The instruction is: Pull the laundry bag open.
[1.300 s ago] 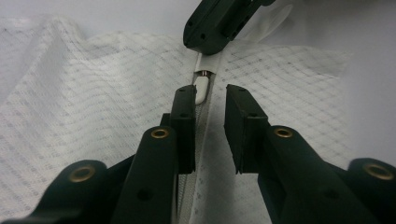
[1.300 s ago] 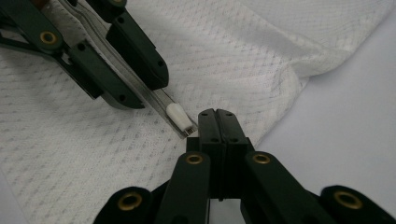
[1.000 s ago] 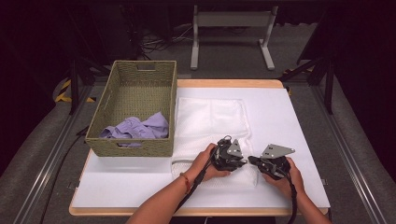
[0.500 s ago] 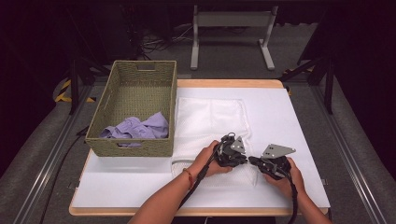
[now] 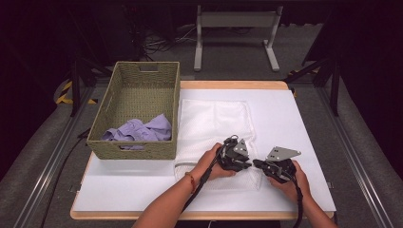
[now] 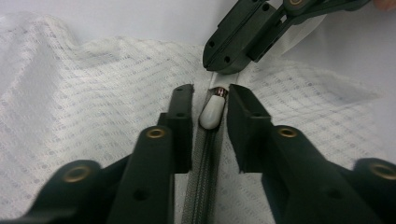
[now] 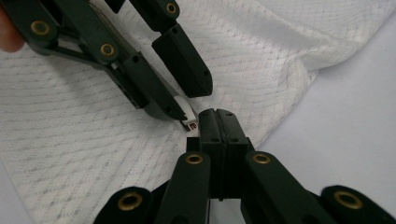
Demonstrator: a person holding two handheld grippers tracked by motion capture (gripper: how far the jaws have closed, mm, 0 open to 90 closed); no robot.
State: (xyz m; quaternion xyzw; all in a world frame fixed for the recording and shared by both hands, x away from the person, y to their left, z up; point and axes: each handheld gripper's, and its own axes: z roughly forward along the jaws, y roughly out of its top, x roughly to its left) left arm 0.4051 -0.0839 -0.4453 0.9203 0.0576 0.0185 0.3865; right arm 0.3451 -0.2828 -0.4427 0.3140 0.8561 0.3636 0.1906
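A white mesh bag (image 5: 214, 123) lies flat on the table, its grey zipper (image 6: 203, 177) running along the near edge. My left gripper (image 6: 210, 91) straddles the white zipper pull (image 6: 211, 112). Its jaws have just been opening, and a thin gap shows on each side of the pull. My right gripper (image 7: 217, 114) faces it tip to tip, shut on the bag's fabric end just past the pull (image 7: 188, 111). From above, the left gripper (image 5: 247, 163) and right gripper (image 5: 257, 164) meet at the bag's near right corner.
A woven basket (image 5: 133, 149) stands at the table's left with a purple cloth (image 5: 140, 130) inside. White table surface (image 5: 294, 118) stretches to the right of the bag. Both forearms come in from the near edge.
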